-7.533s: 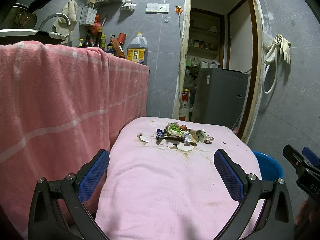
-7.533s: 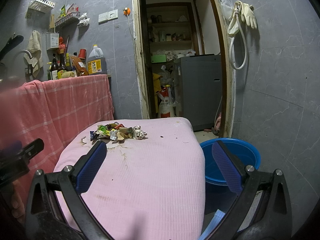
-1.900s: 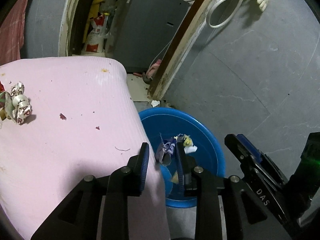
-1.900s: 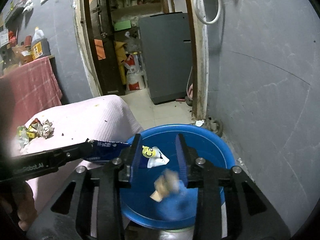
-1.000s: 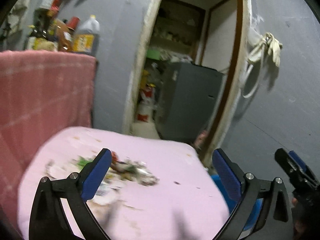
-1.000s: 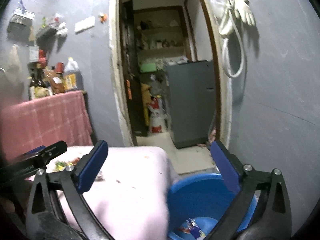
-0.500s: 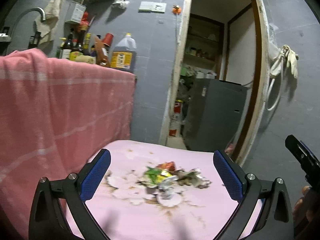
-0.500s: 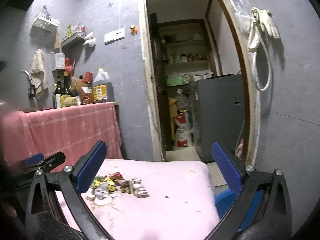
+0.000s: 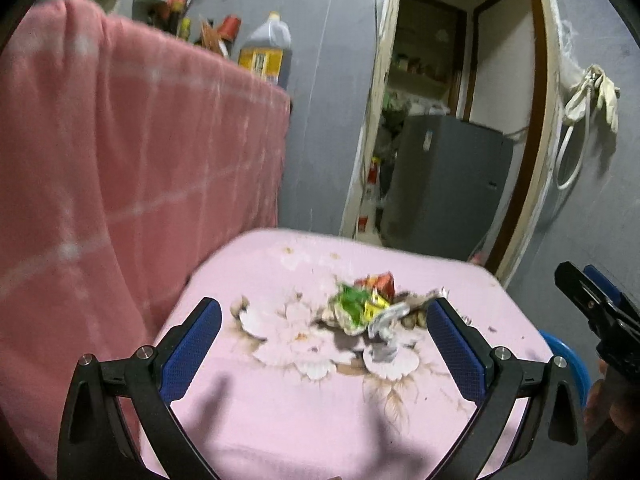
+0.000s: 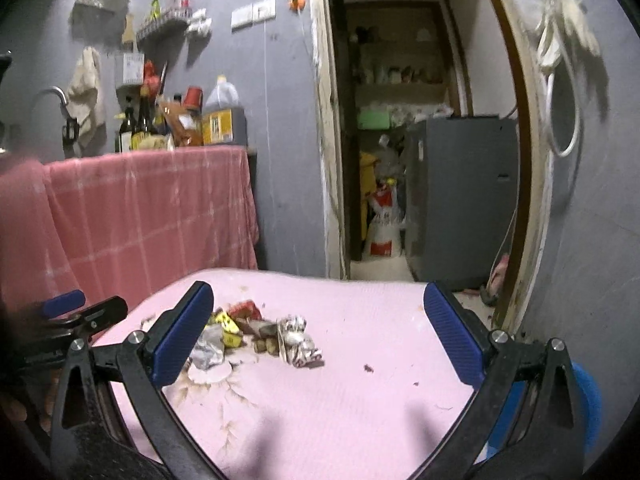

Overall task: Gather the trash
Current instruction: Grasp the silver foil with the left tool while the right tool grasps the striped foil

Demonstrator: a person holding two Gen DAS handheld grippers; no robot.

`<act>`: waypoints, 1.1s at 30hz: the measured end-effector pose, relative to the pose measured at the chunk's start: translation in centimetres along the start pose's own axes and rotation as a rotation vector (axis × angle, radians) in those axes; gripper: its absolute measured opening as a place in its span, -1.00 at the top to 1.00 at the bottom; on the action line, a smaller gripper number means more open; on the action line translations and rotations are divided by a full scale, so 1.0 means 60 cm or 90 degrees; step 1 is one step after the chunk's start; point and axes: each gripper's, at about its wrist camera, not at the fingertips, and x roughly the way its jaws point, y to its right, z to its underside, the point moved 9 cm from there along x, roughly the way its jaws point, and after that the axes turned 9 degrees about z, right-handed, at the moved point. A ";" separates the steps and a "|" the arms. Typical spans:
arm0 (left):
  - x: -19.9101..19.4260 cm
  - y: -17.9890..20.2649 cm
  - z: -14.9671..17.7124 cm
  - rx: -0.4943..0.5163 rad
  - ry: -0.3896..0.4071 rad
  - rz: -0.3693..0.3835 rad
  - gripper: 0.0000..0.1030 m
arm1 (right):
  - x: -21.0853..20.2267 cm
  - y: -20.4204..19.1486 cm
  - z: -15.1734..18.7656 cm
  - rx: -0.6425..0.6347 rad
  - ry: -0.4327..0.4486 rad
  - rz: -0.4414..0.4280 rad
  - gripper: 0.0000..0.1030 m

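Both grippers (image 9: 324, 340) (image 10: 320, 336) now open, back w/ trash pile (image 9: 368, 312).

Left gripper (image 9: 324, 344) and right gripper (image 10: 320, 332) both gape wide, empty.

Each tool is a black plastic fork: the left tool (image 9: 323, 344) and right tool (image 10: 318, 334) carry textured blue pads (image 9: 191, 348) and silver screws on curved, hollowed arms.
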 end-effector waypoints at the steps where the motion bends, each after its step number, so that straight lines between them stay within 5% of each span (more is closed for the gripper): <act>1: 0.006 -0.002 0.004 -0.009 -0.008 0.001 -0.96 | 0.005 0.001 0.004 0.002 -0.007 -0.005 -0.98; 5: 0.024 -0.004 0.013 -0.039 -0.028 0.021 -0.94 | 0.025 -0.002 0.017 -0.006 -0.031 -0.014 -0.91; 8: 0.037 0.003 0.015 -0.042 -0.045 0.039 -0.90 | 0.048 -0.003 0.031 -0.010 -0.066 -0.016 -0.62; 18: 0.082 0.033 0.042 -0.047 -0.133 0.100 0.00 | 0.119 -0.008 0.082 -0.041 -0.195 -0.023 -0.11; 29: 0.112 0.039 0.067 -0.112 -0.208 0.143 0.52 | 0.175 -0.032 0.129 -0.052 -0.304 -0.071 0.19; 33: 0.114 0.041 0.070 -0.125 -0.226 0.147 0.69 | 0.178 -0.036 0.136 -0.053 -0.323 -0.084 0.61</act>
